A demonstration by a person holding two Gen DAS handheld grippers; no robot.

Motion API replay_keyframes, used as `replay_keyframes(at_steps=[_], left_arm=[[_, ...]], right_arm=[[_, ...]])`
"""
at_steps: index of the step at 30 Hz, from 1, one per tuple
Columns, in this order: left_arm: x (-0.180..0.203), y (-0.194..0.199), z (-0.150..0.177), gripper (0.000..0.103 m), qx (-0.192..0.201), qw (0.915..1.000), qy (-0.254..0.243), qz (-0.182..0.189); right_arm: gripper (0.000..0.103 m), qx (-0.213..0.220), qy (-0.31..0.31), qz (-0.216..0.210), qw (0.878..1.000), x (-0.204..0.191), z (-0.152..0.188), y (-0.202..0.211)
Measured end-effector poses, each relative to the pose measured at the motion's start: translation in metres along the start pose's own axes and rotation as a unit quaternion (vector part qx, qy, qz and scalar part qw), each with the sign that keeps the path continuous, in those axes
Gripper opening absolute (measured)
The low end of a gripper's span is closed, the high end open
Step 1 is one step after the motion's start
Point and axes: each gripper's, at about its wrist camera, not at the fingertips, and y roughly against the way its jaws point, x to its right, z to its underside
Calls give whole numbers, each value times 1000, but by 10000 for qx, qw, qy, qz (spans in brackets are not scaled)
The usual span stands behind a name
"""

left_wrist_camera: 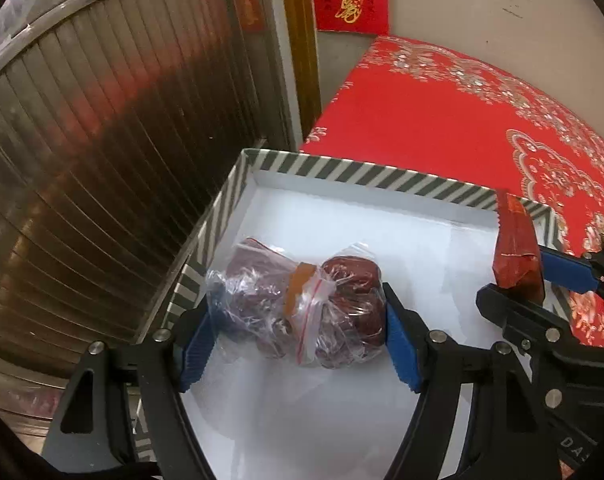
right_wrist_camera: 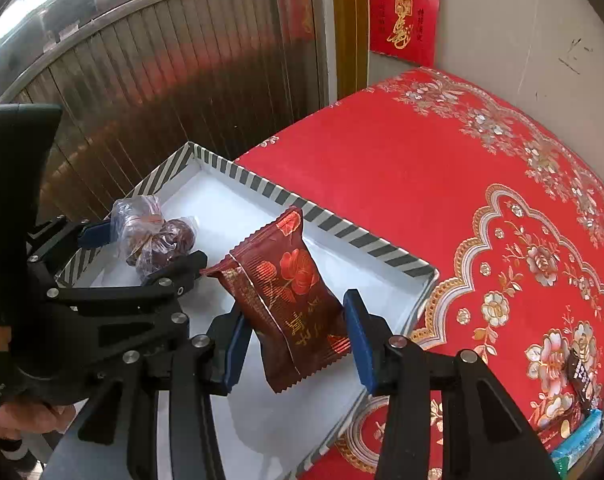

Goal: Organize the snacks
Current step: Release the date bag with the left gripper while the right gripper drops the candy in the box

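Two tongs hang over one shallow box (right_wrist_camera: 333, 226). The left tongs (left_wrist_camera: 298, 320) stand fairly wide, their blue pads (left_wrist_camera: 401, 350) pressed against both ends of a clear bag of dark red snacks (left_wrist_camera: 302, 304), so the bag is gripped and sits low over the white floor near the box's left wall. The right tongs (right_wrist_camera: 298, 344) are drawn narrower and clamp a dark red wrapped cake (right_wrist_camera: 286, 292) with a rose printed on it; it stands upright above the box's middle, its top corner leaning toward eleven o'clock.

The box's striped rim (left_wrist_camera: 341, 170) runs close behind both snacks, and bare white floor lies open toward twelve and one o'clock. Its left side sits at the table's edge, just beside a ribbed metal shutter (left_wrist_camera: 102, 160).

At three o'clock spreads the red flowered tablecloth (right_wrist_camera: 441, 200), with a few more packets (right_wrist_camera: 577, 404) at five o'clock.

Both tongs tip steeply downward; a hand (right_wrist_camera: 18, 420) grips the left handle at eight o'clock.
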Motion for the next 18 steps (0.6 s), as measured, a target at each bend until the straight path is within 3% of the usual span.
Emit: replay_keyframes(at_steps=[10, 14, 18], left_arm=[[1, -6, -1, 77, -91, 9999, 69, -119], [-4, -3, 0, 82, -160, 9997, 195, 33], [-7, 25, 8, 86, 114, 9997, 204, 112]], right_arm=[[48, -7, -245, -102, 9996, 2, 1, -6], [55, 185, -255, -164, 9994, -1, 4, 14], [66, 580, -197, -128, 9980, 1, 20, 63]])
